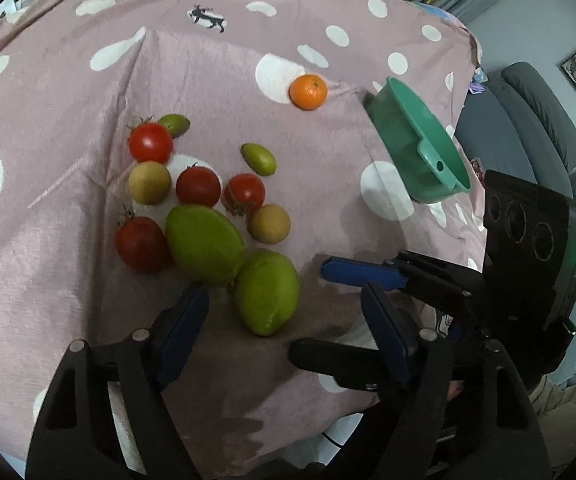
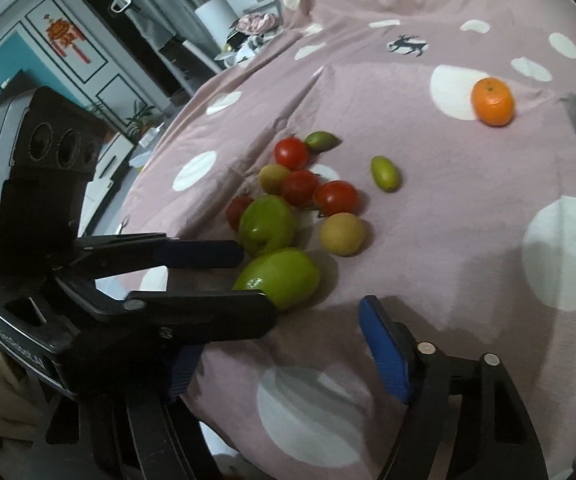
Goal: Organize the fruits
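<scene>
A cluster of red tomatoes [image 1: 150, 142], two large green mangoes [image 1: 204, 243] and small brownish fruits [image 1: 149, 182] lies on the pink spotted cloth [image 1: 67, 92]; an orange [image 1: 308, 91] sits apart, near a tilted green bowl [image 1: 416, 148]. The left tool [image 1: 283, 320] hangs open around the nearer mango, apart from it; the right tool [image 2: 283, 360] is open and empty.

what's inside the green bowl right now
No fruit shows in the green bowl. It stands tilted on the pink dotted cloth, and the left wrist view shows mostly its outside and rim, so its bottom stays hidden. The orange lies beside it on the cloth.
</scene>
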Demonstrator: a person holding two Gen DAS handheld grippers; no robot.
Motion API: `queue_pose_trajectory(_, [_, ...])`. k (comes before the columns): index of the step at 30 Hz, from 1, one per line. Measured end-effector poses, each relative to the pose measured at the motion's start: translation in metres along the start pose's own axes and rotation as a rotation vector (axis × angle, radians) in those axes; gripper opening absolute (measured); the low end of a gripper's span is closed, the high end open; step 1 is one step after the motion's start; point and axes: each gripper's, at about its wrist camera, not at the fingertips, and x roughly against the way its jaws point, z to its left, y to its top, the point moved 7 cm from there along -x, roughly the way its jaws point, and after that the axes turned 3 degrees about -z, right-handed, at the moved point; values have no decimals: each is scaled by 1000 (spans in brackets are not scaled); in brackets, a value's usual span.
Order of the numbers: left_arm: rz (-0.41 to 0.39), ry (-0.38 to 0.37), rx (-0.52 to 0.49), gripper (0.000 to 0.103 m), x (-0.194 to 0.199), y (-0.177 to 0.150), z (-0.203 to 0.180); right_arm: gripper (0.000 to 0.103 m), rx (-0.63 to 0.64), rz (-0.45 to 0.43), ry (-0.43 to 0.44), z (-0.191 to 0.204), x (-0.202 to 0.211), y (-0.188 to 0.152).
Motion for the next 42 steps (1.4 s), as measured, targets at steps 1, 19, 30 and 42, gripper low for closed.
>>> queue_pose_trajectory(1, [5,0,2,77,0,0,0,73,1,3,5,1,-2,0])
queue_pose_trajectory(19, [67,-34,38,57,-6,4,-1,55,-3,-6,24,2,-19,8])
queue_pose_trajectory(30, [33,-47,13,57,-3,11,-15,49,59,-88,-39,4,4,8])
queue_pose_trajectory(42, [16,-46,-19,46,-12,27,-27,27,-18,-110,-18,-15,20,16])
